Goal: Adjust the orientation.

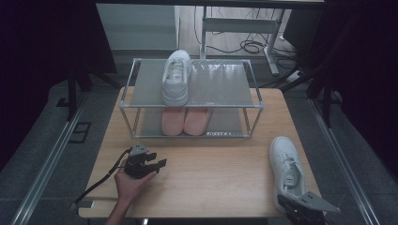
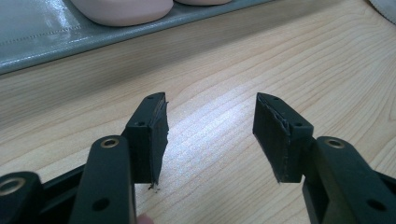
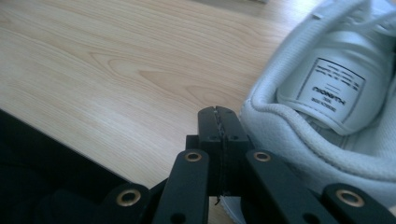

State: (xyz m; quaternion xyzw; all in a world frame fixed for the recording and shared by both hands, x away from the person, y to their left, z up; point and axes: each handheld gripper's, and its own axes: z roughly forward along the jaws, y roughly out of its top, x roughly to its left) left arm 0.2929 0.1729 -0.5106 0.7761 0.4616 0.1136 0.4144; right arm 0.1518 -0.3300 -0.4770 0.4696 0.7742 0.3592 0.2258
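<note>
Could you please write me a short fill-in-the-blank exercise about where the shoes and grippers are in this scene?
1. One white sneaker stands on the rack's ____ shelf.
2. The pair on the lower shelf is ____ in colour.
3. The left gripper's jaws are ____.
4. The right gripper is beside the other white sneaker's ____.

Missing words: top; pink; open; heel

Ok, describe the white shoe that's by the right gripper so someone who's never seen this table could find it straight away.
Start at the light wooden table and go to its near right corner, away from the two-shelf metal shoe rack. There a white lace-up sneaker lies alone on bare wood, heel beside the closed right gripper. Its twin white sneaker sits on the rack's top shelf, above the pink pair of shoes.
</note>
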